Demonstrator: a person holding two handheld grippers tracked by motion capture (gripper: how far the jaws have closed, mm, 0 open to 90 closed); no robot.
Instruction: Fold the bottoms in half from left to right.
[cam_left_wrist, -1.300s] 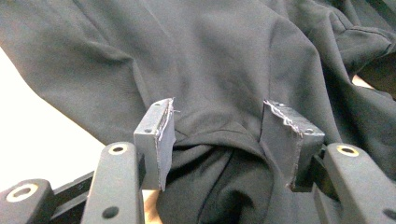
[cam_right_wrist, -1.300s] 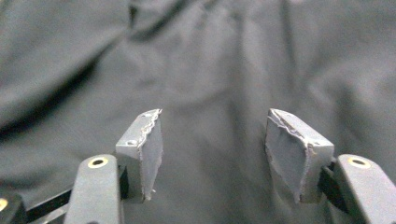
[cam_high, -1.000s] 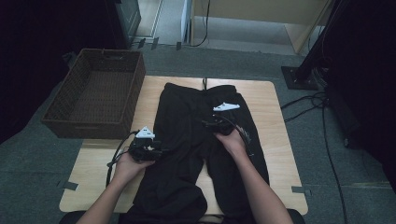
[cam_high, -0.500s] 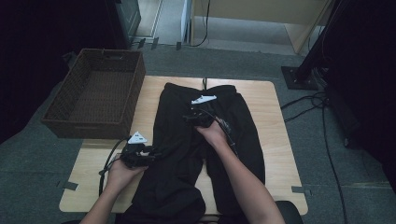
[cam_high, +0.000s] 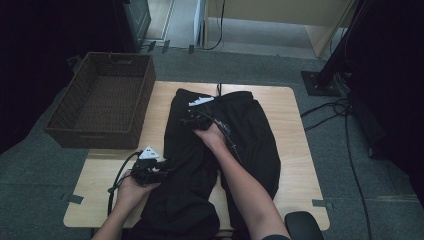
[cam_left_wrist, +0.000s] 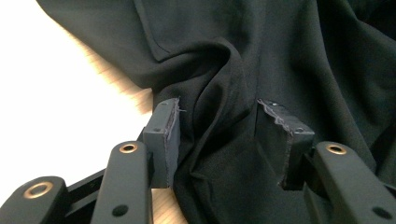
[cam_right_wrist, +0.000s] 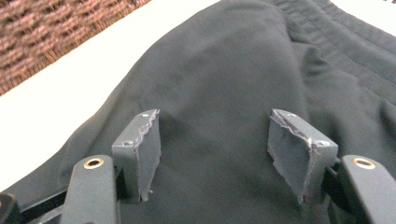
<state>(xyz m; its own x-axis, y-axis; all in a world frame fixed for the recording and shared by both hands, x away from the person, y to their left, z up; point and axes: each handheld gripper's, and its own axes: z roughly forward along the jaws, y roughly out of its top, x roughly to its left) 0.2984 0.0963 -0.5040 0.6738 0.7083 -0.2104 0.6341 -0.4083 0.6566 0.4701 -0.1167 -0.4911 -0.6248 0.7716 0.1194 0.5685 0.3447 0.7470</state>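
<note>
Two tools work one pair of black trousers (cam_high: 220, 150) spread down the middle of the wooden tabletop (cam_high: 300, 165). Furthest left stands a brown wicker basket (cam_high: 102, 97), partly on the tabletop's far left corner, just beside the cloth but not touching it. Next comes the left tool (cam_high: 150, 172), at the garment's left edge near the person; its own view shows the jaws spread, with a raised fold of black fabric (cam_left_wrist: 219, 107) standing between the pads and not yet pinched. Further right, the right tool (cam_high: 192, 120) sits over the upper part of the trousers, close below the ribbed waistband (cam_right_wrist: 345, 42); its jaws also stand apart, with smooth cloth lying under the gap and nothing clamped.

The trousers' long axis runs away from the person: waistband at the far end, legs toward the near edge, where the left leg is bunched into a heap and spills over the rim.

Risks, as I judge them: the left tool could close on just the top layer, so the fold slips out when pulled. The right tool has flat cloth beneath it and may close on nothing. A hard tug could also drag the overhanging leg off the tabletop.
</note>
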